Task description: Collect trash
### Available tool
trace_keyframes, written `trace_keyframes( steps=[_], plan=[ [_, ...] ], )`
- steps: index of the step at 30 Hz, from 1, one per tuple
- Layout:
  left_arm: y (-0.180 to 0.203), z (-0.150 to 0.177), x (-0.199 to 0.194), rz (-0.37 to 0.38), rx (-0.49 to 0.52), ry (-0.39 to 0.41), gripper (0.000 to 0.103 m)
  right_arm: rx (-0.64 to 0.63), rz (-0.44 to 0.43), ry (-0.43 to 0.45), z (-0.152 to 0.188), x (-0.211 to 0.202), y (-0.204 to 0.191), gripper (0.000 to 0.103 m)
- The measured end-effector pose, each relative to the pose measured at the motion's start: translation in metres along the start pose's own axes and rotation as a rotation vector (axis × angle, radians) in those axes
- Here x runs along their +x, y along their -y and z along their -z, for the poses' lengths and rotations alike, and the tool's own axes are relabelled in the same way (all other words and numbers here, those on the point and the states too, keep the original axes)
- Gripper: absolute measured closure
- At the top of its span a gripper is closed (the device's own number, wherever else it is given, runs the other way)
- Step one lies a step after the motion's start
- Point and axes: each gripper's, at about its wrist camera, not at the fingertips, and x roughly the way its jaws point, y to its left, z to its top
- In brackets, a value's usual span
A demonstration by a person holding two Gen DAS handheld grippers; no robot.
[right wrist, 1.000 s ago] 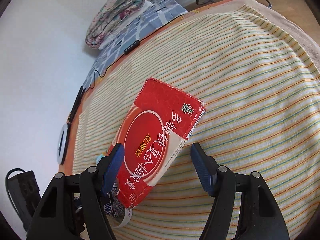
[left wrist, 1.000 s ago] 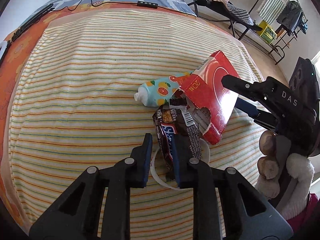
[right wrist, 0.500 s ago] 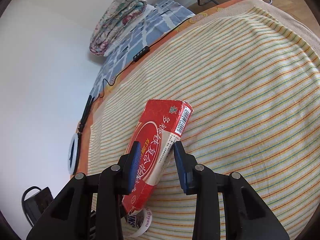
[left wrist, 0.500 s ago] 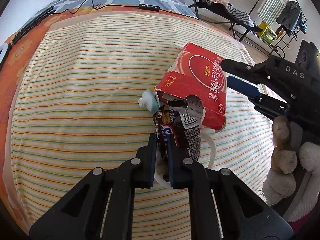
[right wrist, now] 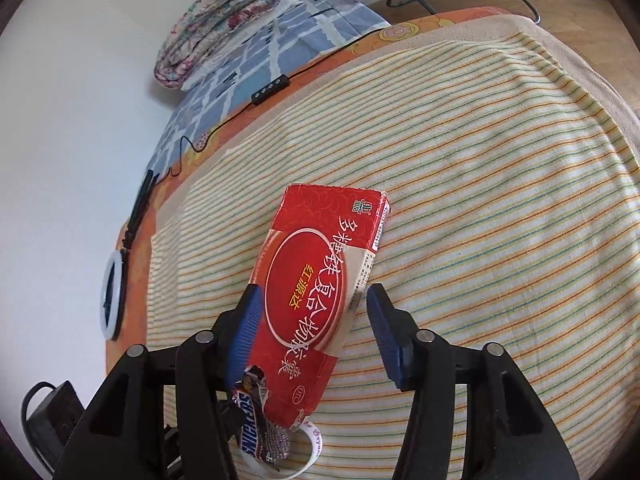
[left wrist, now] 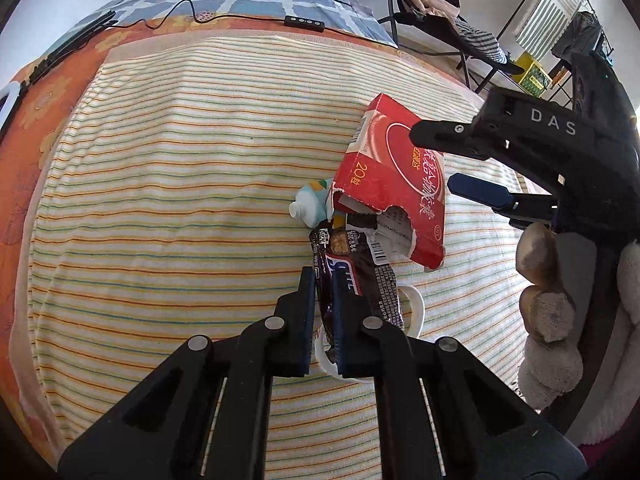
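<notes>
A torn red medicine box (left wrist: 394, 184) lies on the striped blanket (left wrist: 180, 168), over a small white-and-teal tube (left wrist: 312, 205). My left gripper (left wrist: 325, 308) is shut on a brown Snickers wrapper (left wrist: 356, 276), which lies over a white plastic ring (left wrist: 414, 306). My right gripper (right wrist: 314, 322) is open, its blue-padded fingers on either side of the red box (right wrist: 320, 292) with a gap on the right side. The Snickers wrapper (right wrist: 256, 420) shows under the box's torn end in the right wrist view.
A folded floral quilt (right wrist: 216, 28) and a blue checked sheet (right wrist: 280, 40) lie at the bed's far end. A black cable with a remote (left wrist: 304, 23) crosses there. A ring light (right wrist: 114, 288) sits at the bed's left side. A folding chair (left wrist: 432, 4) stands beyond the bed.
My left gripper closed on the Snickers wrapper. My right gripper closed on the red box and tipped it over the tube, then opened wider again.
</notes>
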Motion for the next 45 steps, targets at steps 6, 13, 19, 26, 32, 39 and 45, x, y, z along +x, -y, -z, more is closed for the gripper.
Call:
trace_keyframes(
  steps=[6, 13, 19, 26, 32, 39, 45],
  plan=[
    [-0.007, 0.001, -0.001, 0.003, -0.016, -0.001, 0.097, -0.049, 0.105, -0.051, -0.009, 0.018, -0.026, 0.027],
    [-0.008, 0.001, -0.005, 0.016, -0.015, 0.003, 0.098, -0.03, 0.192, -0.089, -0.018, 0.048, -0.03, 0.022],
    [-0.018, 0.004, -0.011, 0.013, -0.031, 0.009, 0.098, -0.034, 0.223, -0.071, -0.023, 0.056, -0.035, 0.017],
    [-0.029, 0.007, -0.017, 0.006, -0.041, 0.012, 0.098, -0.132, 0.247, -0.057, -0.016, 0.055, -0.043, 0.022],
    [-0.038, 0.003, -0.015, 0.093, -0.128, -0.014, 0.075, -0.119, 0.237, -0.041, -0.017, 0.045, -0.035, 0.039],
    [-0.03, -0.012, 0.002, 0.143, -0.169, -0.015, 0.053, -0.119, 0.189, -0.037, -0.018, 0.04, -0.032, 0.046],
    [-0.019, -0.023, 0.02, 0.129, -0.15, -0.025, 0.053, -0.168, 0.158, -0.023, -0.022, 0.023, -0.032, 0.083]
  ],
)
